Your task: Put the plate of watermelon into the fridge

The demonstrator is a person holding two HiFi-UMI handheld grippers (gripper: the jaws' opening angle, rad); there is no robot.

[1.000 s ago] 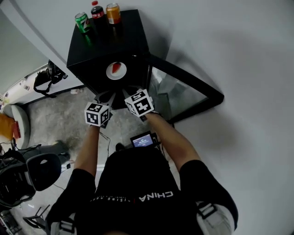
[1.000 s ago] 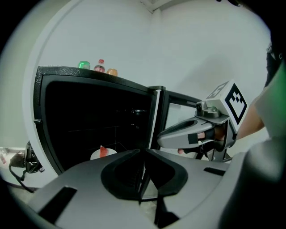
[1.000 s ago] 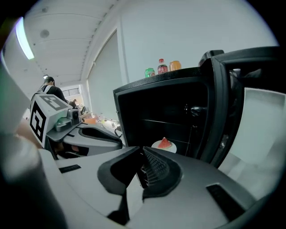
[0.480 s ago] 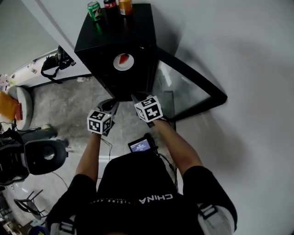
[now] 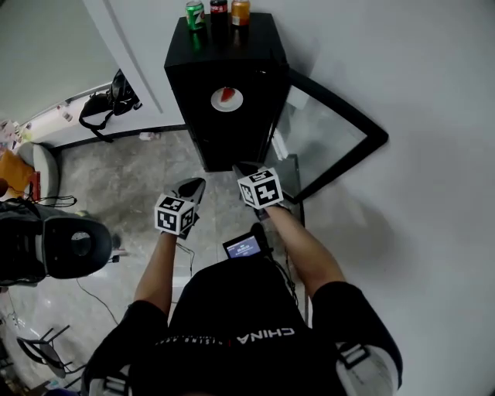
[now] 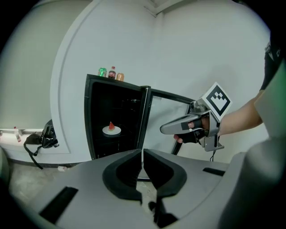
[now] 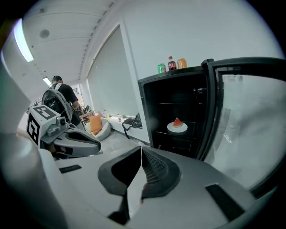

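A white plate with a watermelon wedge (image 5: 227, 98) sits on a shelf inside the open black fridge (image 5: 193, 69); it also shows as the plate (image 6: 111, 130) and the plate (image 7: 177, 127) in the gripper views. Both grippers hang in the air well in front of the fridge, apart from the plate. My left gripper (image 5: 197, 184) has just been closing; its jaws (image 6: 142, 163) now meet with nothing between them. My right gripper (image 5: 238, 167) is shut and empty (image 7: 141, 154). Each gripper shows in the other's view: the right gripper (image 6: 163, 129), the left gripper (image 7: 96, 143).
The glass fridge door (image 5: 329, 139) stands swung wide open to the right. Two cans (image 5: 195, 14) and a bottle (image 5: 219, 8) stand on the fridge top. A black chair (image 5: 69, 247) and a black bag (image 5: 116, 97) are at the left. A person (image 7: 62, 91) stands far off.
Both grippers have drawn back from the fridge toward the person's body, and the fridge now sits farther off. The plate has stayed on its shelf.
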